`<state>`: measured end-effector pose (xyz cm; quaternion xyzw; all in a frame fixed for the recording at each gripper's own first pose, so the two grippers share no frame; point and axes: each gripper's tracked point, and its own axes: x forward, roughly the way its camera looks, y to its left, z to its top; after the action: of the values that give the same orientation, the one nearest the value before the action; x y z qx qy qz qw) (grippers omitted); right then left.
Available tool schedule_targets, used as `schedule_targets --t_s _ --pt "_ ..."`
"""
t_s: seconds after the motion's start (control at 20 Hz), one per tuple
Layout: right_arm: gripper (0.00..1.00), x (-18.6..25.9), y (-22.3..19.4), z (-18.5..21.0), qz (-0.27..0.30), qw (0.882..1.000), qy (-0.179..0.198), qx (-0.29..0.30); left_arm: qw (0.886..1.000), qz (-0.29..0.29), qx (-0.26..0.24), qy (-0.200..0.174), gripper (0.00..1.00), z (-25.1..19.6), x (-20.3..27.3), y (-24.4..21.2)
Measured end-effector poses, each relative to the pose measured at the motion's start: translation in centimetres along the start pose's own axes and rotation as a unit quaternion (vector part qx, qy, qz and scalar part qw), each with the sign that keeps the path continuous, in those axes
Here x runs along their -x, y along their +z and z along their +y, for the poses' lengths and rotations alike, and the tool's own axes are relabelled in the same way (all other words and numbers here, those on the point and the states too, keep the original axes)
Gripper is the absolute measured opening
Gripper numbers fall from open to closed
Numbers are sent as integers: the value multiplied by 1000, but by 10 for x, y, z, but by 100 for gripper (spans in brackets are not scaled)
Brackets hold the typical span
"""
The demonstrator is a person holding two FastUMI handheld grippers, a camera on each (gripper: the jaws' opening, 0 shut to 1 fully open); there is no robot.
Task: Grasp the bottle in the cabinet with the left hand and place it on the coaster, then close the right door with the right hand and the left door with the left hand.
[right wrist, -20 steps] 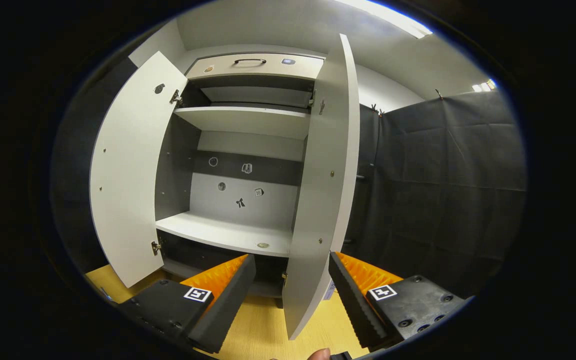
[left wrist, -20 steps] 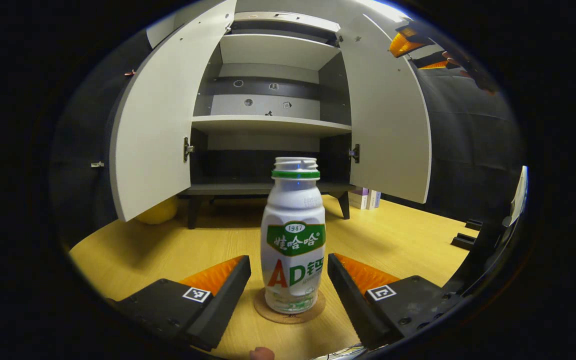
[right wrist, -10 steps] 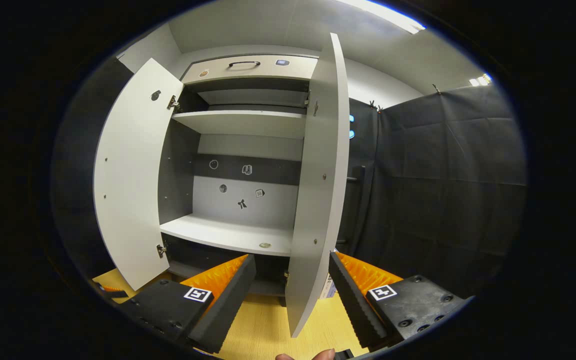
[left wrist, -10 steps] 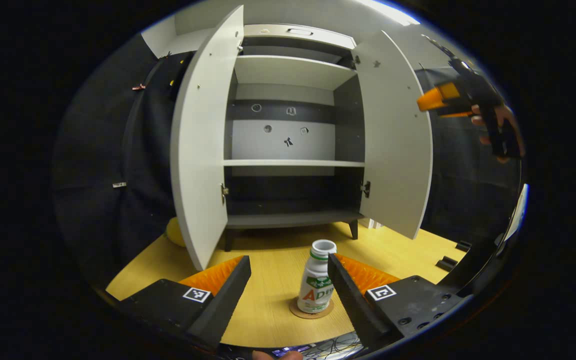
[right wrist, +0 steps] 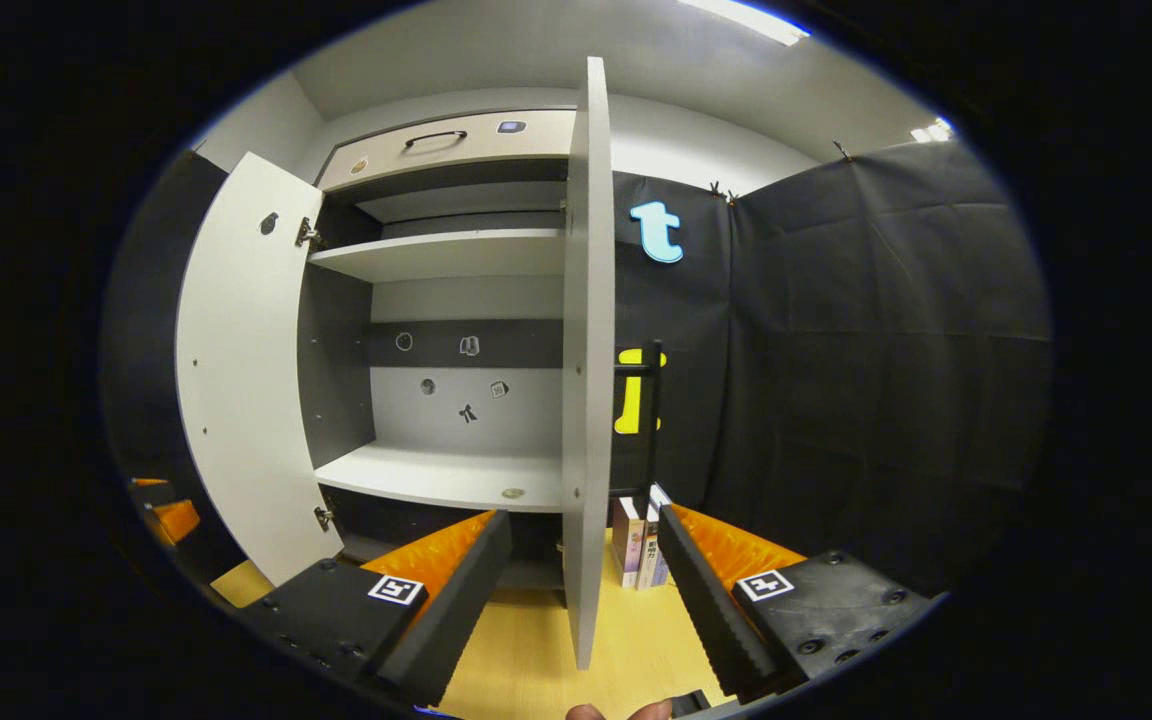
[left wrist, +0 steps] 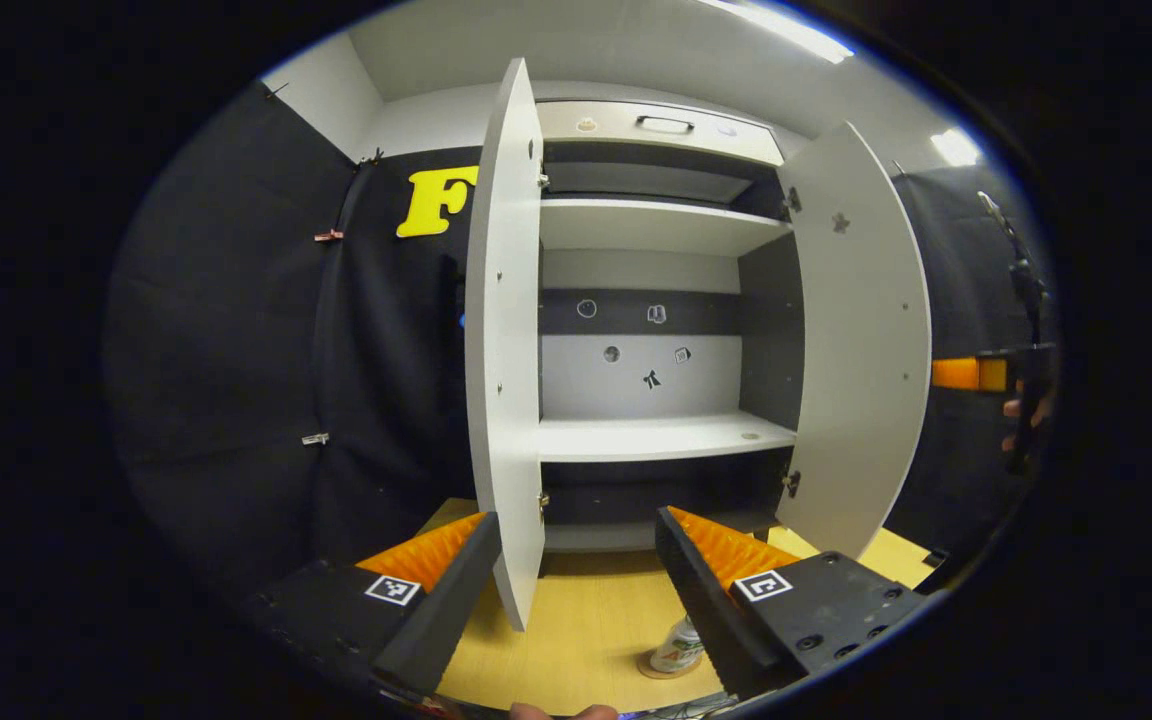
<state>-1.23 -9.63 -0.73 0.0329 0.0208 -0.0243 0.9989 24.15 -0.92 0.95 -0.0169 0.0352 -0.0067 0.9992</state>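
Observation:
The white bottle (left wrist: 678,650) with a green label stands upright on the round cork coaster (left wrist: 658,670) on the wooden table, low in the left gripper view and partly hidden behind one finger. My left gripper (left wrist: 576,600) is open, raised above and apart from the bottle, facing the thin edge of the open left door (left wrist: 506,350). The right door (left wrist: 861,340) also stands open. In the right gripper view that right door (right wrist: 586,400) is edge-on, its lower corner between the fingers of my open right gripper (right wrist: 581,590) without touching them.
The cabinet's shelves (left wrist: 656,438) are bare. Several books (right wrist: 641,540) stand on the table right of the cabinet. The other gripper (left wrist: 976,373), held by a hand, shows beside the right door's outer face. Black cloth walls flank the cabinet.
My left gripper has lifted and drawn back from the bottle, which stays on the coaster, and now faces the left door's edge. My right gripper has shifted right until the right door looks edge-on.

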Motion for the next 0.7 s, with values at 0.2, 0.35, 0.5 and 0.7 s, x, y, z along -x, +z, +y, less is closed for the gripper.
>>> schedule_targets --t_s 0.2,0.35,0.5,0.7 --pt "98 -14 6 -42 4 1000 -25 8 999 -11 9 40 98 7 -10 31" --pt "97 -31 12 -74 -1 999 -44 -9 998 -18 -7 53 98 3 -18 40" --pt "97 -51 8 -93 7 999 -48 -15 998 -18 5 67 98 -5 -23 46" --pt "99 -74 10 -89 8 999 -22 -26 996 -13 6 85 98 -8 -23 44"
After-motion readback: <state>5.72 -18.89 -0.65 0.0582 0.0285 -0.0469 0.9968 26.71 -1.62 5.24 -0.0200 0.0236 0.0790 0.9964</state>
